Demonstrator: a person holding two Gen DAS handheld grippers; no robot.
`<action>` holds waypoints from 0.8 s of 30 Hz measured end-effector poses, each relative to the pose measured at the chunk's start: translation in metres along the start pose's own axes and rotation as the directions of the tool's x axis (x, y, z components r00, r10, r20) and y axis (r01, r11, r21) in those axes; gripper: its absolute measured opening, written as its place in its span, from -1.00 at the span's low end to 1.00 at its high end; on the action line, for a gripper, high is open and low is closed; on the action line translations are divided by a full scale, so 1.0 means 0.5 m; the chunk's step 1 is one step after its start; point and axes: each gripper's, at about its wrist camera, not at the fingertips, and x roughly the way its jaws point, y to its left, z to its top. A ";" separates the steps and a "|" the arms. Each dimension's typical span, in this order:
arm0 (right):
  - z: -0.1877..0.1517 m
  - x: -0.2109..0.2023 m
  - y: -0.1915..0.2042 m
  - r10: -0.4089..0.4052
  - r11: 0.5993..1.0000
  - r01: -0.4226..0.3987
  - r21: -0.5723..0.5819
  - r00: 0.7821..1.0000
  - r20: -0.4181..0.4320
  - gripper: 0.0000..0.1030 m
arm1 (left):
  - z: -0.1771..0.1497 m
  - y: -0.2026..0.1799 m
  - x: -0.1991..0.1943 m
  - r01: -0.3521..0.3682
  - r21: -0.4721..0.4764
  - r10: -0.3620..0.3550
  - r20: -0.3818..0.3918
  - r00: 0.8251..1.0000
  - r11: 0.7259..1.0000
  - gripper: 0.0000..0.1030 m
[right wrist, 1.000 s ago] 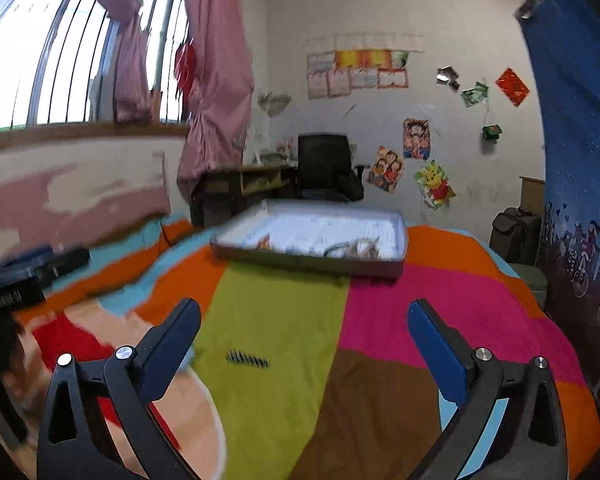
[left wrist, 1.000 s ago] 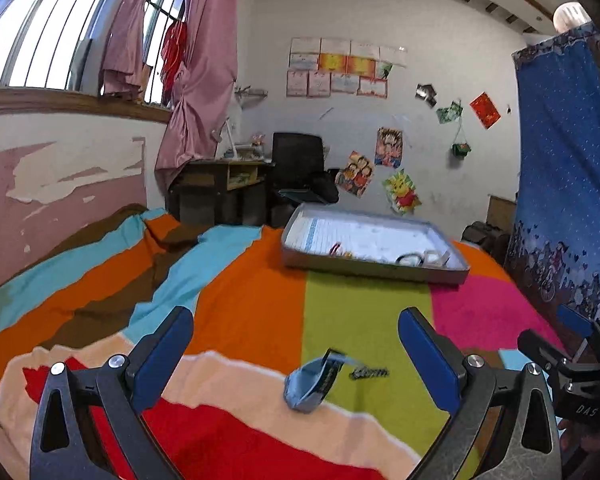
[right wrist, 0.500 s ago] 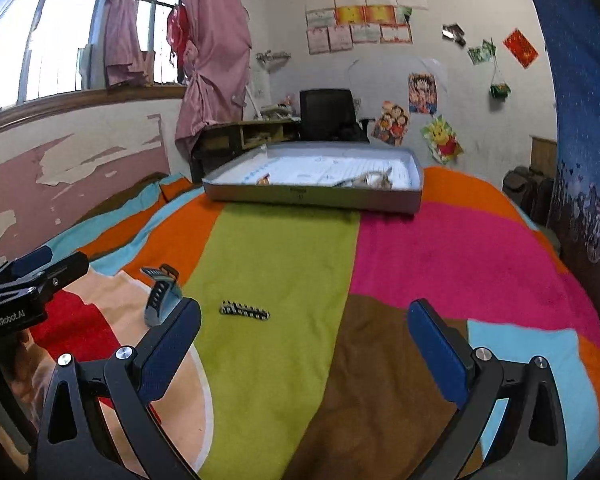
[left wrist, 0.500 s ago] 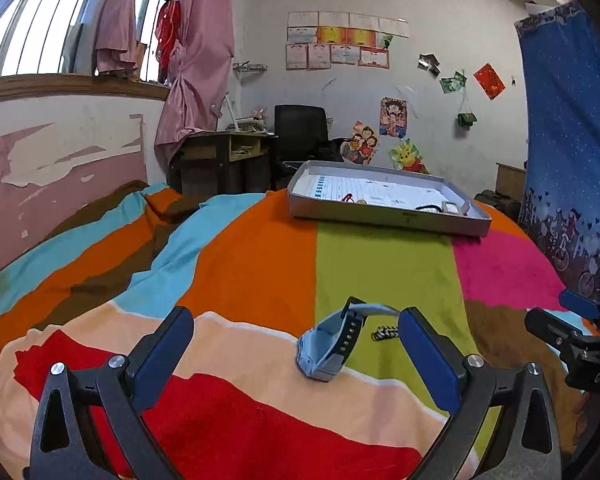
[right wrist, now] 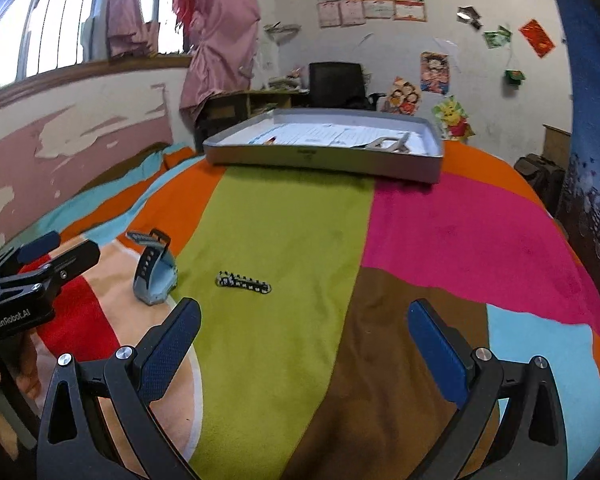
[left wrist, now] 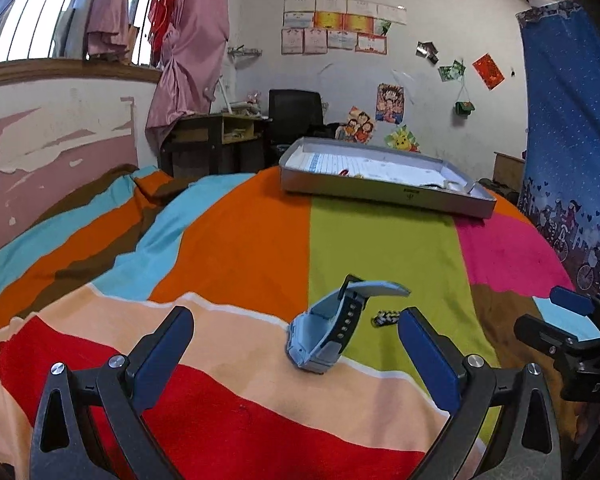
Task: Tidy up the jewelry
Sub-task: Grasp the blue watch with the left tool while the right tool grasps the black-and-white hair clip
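Left wrist view: left gripper low over striped bed cover, jaws wide open, holding nothing. Blue watch sits on cover between jaws, strap sticking up. Small black-white bracelet just right of watch. Gray tray far behind watch, bits of jewelry inside.

Right wrist view: right gripper jaws wide open, holding nothing. Bracelet lies flat on green stripe, right of watch. Tray far behind. Left gripper just left of watch.
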 end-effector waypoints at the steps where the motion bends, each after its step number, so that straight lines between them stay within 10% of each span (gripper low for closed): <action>1: 0.001 0.005 0.001 0.013 1.000 -0.013 -0.003 1.000 -0.005 0.97 | -0.003 0.002 0.005 0.000 -0.005 0.000 -0.009 1.000 1.000 1.00; 14: 0.036 0.123 0.021 0.219 0.959 -0.243 -0.144 0.962 -0.165 0.97 | -0.017 0.002 0.076 0.108 -0.003 -0.108 -0.150 0.983 0.994 0.99; 24: 0.052 0.247 0.043 0.288 0.902 -0.358 -0.244 0.916 -0.278 0.65 | -0.014 -0.004 0.131 0.089 0.042 -0.078 -0.223 0.972 0.995 0.42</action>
